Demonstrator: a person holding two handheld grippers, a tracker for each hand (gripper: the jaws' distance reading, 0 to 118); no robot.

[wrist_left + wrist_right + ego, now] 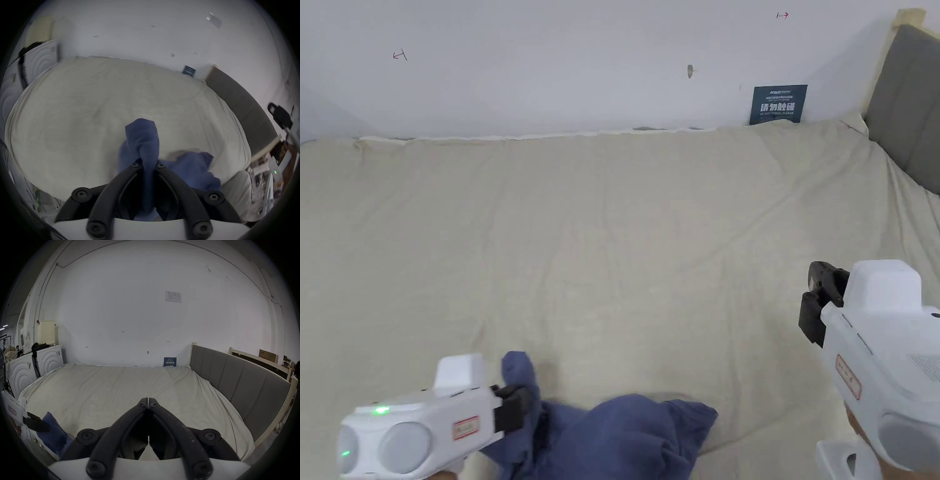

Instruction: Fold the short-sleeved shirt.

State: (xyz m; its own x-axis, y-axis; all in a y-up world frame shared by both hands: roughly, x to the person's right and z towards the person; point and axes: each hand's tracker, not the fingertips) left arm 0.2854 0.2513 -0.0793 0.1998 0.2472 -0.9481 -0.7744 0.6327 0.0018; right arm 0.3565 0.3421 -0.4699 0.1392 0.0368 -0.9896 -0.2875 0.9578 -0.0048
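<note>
Shirt fabric (612, 437) — dark blue and bunched — is seen at the near edge of the bed, at about six o'clock in the head view, crumpled rather than laid flat. Largest of all is the bed (612, 250), covered by a wrinkled beige sheet that spreads from the near edge to the white wall (581, 56) at twelve o'clock. A grey padded headboard (240, 379) is set along the bed's side at three o'clock. White cabinets with curved ridges (48, 360) are placed past the bed at nine o'clock in the right gripper view. A small blue sign (778, 104) is propped against the wall at about one o'clock.

The left gripper (148, 164) is held at about seven o'clock in the head view, and its jaws are clamped on a fold of the shirt: in the left gripper view a strip of blue cloth is pinched between both jaw tips, with a loose tuft standing up beyond them and the rest of the garment lying on the sheet toward four o'clock.

The right gripper (148, 400) is held above the sheet at about four o'clock in the head view, well apart from the shirt. Its jaws are pressed together tip to tip, with nothing caught between them.
</note>
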